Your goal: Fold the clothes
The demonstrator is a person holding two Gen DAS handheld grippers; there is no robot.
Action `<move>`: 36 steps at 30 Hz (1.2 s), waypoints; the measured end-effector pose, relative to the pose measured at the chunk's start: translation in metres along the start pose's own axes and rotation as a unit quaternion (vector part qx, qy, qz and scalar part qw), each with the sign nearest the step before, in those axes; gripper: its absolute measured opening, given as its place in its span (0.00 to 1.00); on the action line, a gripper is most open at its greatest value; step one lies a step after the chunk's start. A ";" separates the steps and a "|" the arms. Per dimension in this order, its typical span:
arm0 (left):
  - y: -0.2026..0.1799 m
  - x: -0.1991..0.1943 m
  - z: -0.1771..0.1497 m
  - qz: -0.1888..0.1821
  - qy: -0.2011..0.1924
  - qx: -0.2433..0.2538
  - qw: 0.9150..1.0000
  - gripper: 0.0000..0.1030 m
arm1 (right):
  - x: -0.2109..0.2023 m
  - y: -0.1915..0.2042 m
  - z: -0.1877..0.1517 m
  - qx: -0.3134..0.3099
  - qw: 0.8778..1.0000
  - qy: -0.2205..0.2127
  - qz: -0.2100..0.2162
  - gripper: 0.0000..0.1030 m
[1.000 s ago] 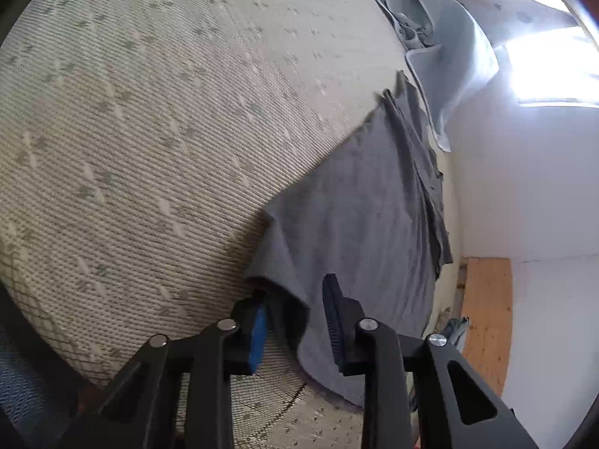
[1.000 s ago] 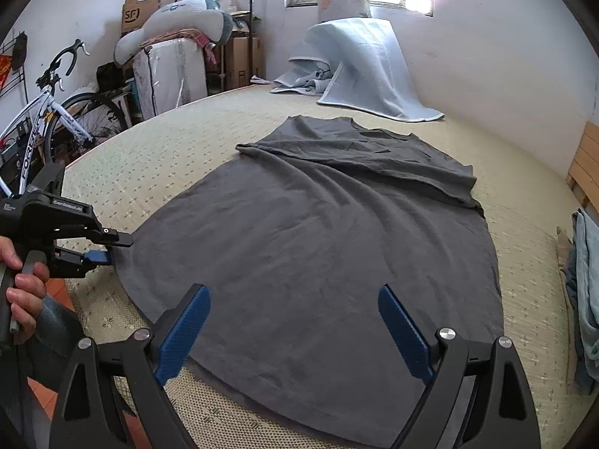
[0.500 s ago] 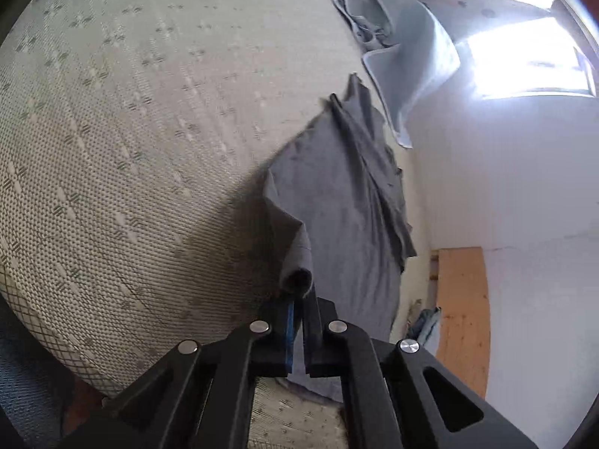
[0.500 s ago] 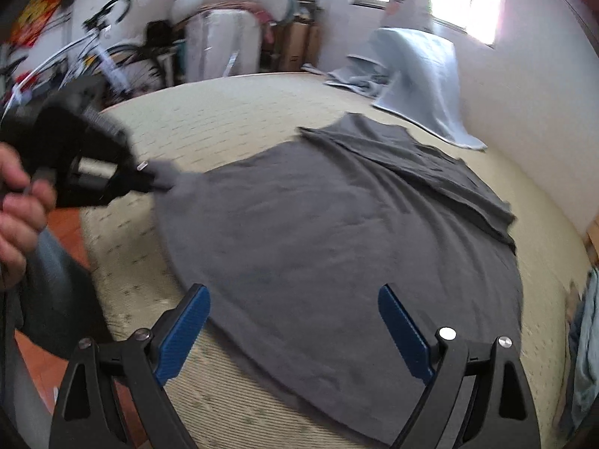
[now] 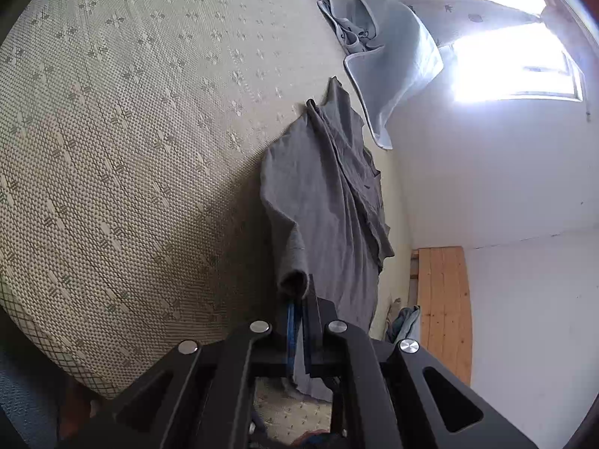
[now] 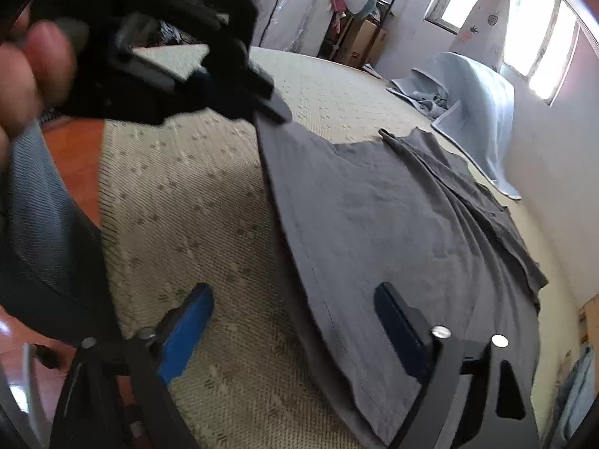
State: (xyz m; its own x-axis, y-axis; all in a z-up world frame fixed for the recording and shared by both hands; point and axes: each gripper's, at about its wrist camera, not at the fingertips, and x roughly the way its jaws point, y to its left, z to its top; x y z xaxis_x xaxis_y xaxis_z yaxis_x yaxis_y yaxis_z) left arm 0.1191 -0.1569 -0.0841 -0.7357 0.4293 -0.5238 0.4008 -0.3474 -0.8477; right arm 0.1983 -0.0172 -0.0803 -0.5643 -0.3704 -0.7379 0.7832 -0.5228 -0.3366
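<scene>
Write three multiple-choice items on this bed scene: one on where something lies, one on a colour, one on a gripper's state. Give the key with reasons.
1. Where does the light blue blanket lie?
A. at the far end of the mattress, below the window
B. on the floor beside the bicycle
C. draped over the grey garment

2. What colour is the garment spread on the mattress?
A. red
B. dark grey
C. white

3. How does the left gripper stand?
A. wide open above bare mattress
B. shut on nothing
C. shut on the garment's corner

Key: 1 A, the blanket is heaped at the far edge under the bright window. 2 B, the cloth shows dark grey in both views. 3 C, its blue pads pinch a bunched corner of cloth, lifted off the mattress.
</scene>
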 end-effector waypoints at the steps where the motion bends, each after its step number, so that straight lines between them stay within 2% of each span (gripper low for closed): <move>1: 0.000 -0.001 0.001 -0.002 -0.001 -0.002 1.000 0.02 | 0.001 -0.005 -0.002 0.009 1.000 0.003 -0.002 0.78; 7: -0.009 -0.009 0.008 -0.021 -0.014 -0.001 1.000 0.02 | 0.002 -0.043 -0.021 0.051 0.998 0.024 -0.038 0.77; 14: -0.015 -0.015 0.011 -0.034 -0.029 -0.012 0.999 0.02 | -0.014 -0.086 -0.057 0.085 0.991 0.050 -0.088 0.66; 16: -0.017 -0.017 0.013 -0.039 -0.032 -0.015 0.999 0.02 | -0.021 -0.101 -0.072 0.094 0.988 0.058 -0.106 0.63; 25: -0.023 -0.022 0.018 -0.046 -0.046 -0.025 0.998 0.02 | -0.048 -0.168 -0.146 0.150 0.966 0.104 -0.186 0.63; 30: -0.028 -0.020 0.022 -0.048 -0.053 -0.029 0.997 0.02 | -0.061 -0.184 -0.173 0.136 0.960 0.120 -0.213 0.62; 36: -0.026 -0.028 0.015 -0.043 -0.056 -0.026 0.997 0.02 | -0.069 -0.180 -0.180 0.106 0.962 0.122 -0.220 0.59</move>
State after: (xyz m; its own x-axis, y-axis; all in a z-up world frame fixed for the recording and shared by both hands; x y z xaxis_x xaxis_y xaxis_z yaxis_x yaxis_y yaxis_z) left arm 0.1213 -0.1723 -0.0463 -0.8233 0.3593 -0.4393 0.3600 -0.2678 -0.8937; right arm 0.1434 0.2404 -0.0748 -0.7309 0.1007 -0.6751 0.3965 -0.7424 -0.5400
